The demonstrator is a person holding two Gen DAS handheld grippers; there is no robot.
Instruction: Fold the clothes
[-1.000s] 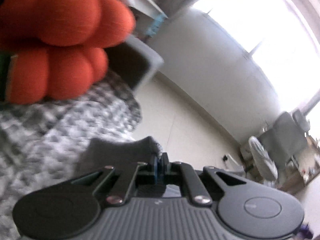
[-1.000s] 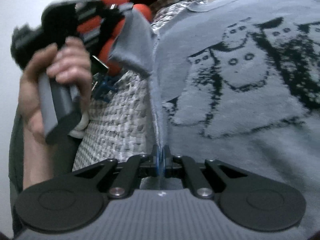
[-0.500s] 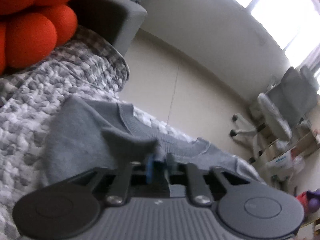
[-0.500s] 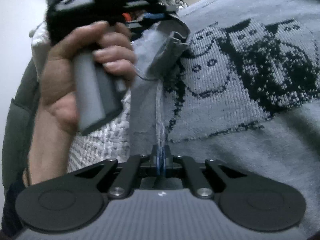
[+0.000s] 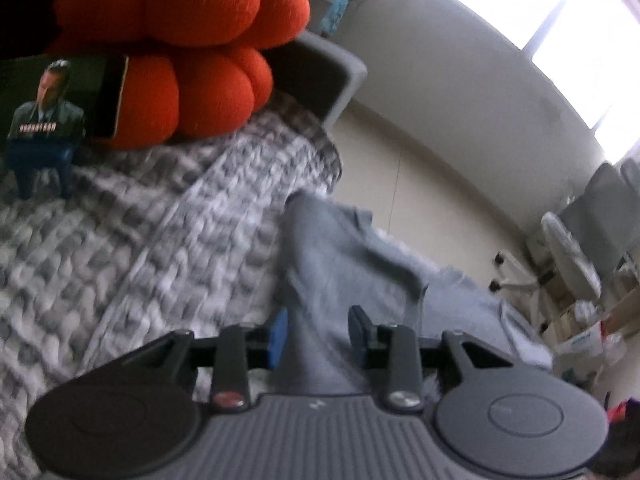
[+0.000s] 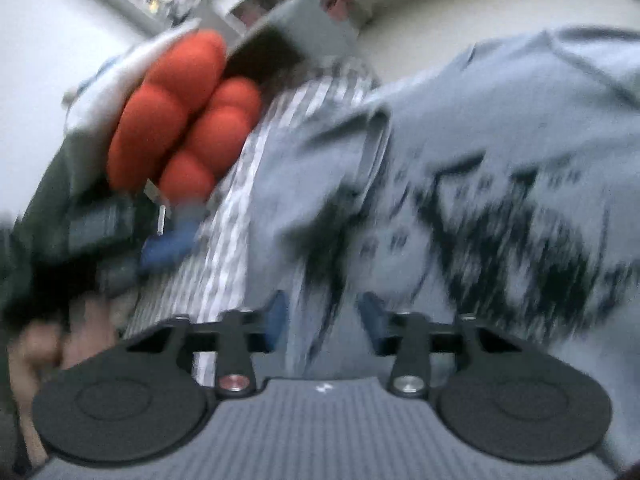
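Room: pale walls, bright window upper right in left wrist view, pale floor, one grey office chair (image 5: pixel 600 216) on castors far right

Surface: one chunky knitted blanket (image 5: pixel 132 240), grey and white, thick braided texture, spread over a bed or couch with a grey padded end (image 5: pixel 344 76)

Garment: one grey sweater (image 6: pixel 460 168), fine knit, flat on the blanket, ribbed neckline toward the far edge; dark pixel-style figures printed across its front, blurred in right wrist view. One edge panel or sleeve lies folded inward over the body with a raised crease (image 5: pixel 392 256)

Cushion: one, orange (image 5: pixel 192 40), soft felted surface, knotted into round lobes, sitting at the blanket's far corner, well apart from the sweater

Phone: one (image 5: pixel 60 96), screen lit, propped on a small blue stand against the cushion

Left gripper (image 5: pixel 318 332): released, blue pads apart, grey fabric lying between them, pads not pressing it

Right gripper (image 6: pixel 322 320): jaws opening, sweater fabric between the blue pads, not pinched

Hand (image 6: pixel 52 344): blurred, lower left of right wrist view, around a dark handle
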